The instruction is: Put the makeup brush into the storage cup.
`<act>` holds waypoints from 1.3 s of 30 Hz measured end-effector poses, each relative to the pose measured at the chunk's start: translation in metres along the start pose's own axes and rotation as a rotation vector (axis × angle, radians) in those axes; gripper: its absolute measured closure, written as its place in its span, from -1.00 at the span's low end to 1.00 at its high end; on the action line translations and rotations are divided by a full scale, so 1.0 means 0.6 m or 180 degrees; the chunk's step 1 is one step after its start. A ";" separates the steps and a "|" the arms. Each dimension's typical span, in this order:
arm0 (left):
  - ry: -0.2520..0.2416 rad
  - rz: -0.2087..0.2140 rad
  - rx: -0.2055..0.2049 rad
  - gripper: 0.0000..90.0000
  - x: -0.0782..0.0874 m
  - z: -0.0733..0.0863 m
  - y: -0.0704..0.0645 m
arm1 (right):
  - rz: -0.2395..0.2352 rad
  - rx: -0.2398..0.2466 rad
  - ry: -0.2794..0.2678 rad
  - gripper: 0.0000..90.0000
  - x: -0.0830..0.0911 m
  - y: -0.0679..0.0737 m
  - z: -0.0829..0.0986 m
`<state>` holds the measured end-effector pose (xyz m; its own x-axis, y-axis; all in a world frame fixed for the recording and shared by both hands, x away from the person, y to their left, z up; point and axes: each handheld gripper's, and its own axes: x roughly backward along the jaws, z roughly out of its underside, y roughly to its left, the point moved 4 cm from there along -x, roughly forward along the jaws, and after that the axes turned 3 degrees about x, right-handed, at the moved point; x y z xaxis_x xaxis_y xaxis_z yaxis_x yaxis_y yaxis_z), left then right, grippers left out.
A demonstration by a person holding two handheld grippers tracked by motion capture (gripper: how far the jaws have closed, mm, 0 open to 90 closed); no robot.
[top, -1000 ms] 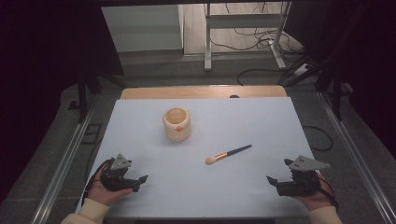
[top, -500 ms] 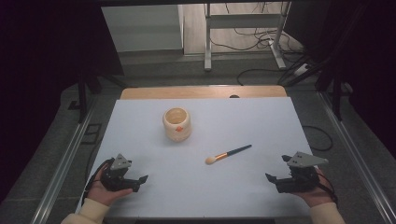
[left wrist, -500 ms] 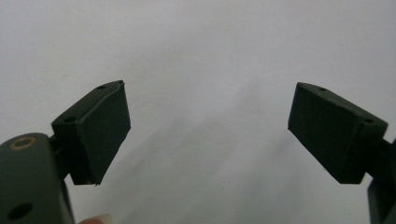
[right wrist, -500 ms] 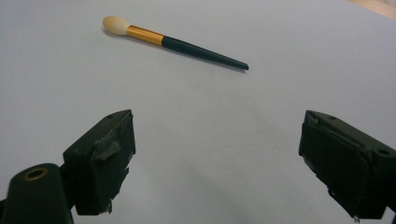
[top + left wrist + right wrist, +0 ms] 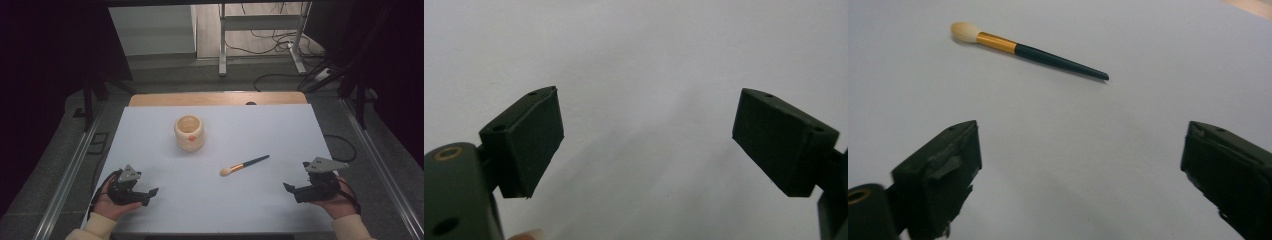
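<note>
A cream ceramic cup (image 5: 189,132) with an orange mark stands upright at the table's middle left. A makeup brush (image 5: 244,164) lies flat to its right, with a pale tip, gold band and dark handle. In the right gripper view the brush (image 5: 1033,50) lies ahead of the jaws, bristles to the left. My right gripper (image 5: 290,189) rests near the front right edge, open and empty (image 5: 1083,165), a short way from the brush. My left gripper (image 5: 150,195) sits at the front left, open with only white table between its jaws (image 5: 646,135).
A white sheet (image 5: 280,130) covers the table, with a wooden strip (image 5: 215,98) at the far edge. Metal rails run along both sides. Cables and a metal stand are on the floor beyond the table.
My right gripper has edged slightly forward and left. The left gripper, cup and brush have stayed where they were.
</note>
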<state>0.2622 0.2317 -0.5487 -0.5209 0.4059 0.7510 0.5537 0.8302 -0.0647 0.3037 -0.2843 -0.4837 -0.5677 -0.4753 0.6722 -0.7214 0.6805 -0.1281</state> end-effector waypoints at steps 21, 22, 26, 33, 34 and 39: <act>-0.0006 0.0004 0.0015 -0.70 0.000 -0.001 -0.001 | -0.0010 -0.0254 0.0037 -1.00 -0.007 -0.007 -0.021; -0.0006 0.0005 0.0014 -0.70 0.000 -0.001 -0.001 | 0.0024 -0.0231 0.0032 -1.00 -0.007 -0.007 -0.023; -0.0006 0.0006 0.0012 -0.70 -0.001 0.000 -0.001 | 0.0019 -0.0149 0.0028 -1.00 -0.009 -0.003 -0.031; -0.0002 0.0006 0.0010 -0.70 -0.001 0.000 -0.001 | -0.0052 0.0174 0.0137 -0.92 -0.012 0.001 -0.035; -0.0001 0.0007 0.0009 -0.70 -0.001 0.000 -0.001 | -0.0052 0.0174 0.0137 -0.92 -0.012 0.001 -0.035; 0.0010 0.0012 -0.0003 -0.70 -0.001 0.000 -0.001 | -0.0139 0.0373 0.0254 -0.86 -0.022 0.003 -0.044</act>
<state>0.2622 0.2309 -0.5494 -0.5167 0.4077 0.7529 0.5562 0.8284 -0.0669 0.3203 -0.2624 -0.4733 -0.5048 -0.4541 0.7342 -0.7888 0.5882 -0.1785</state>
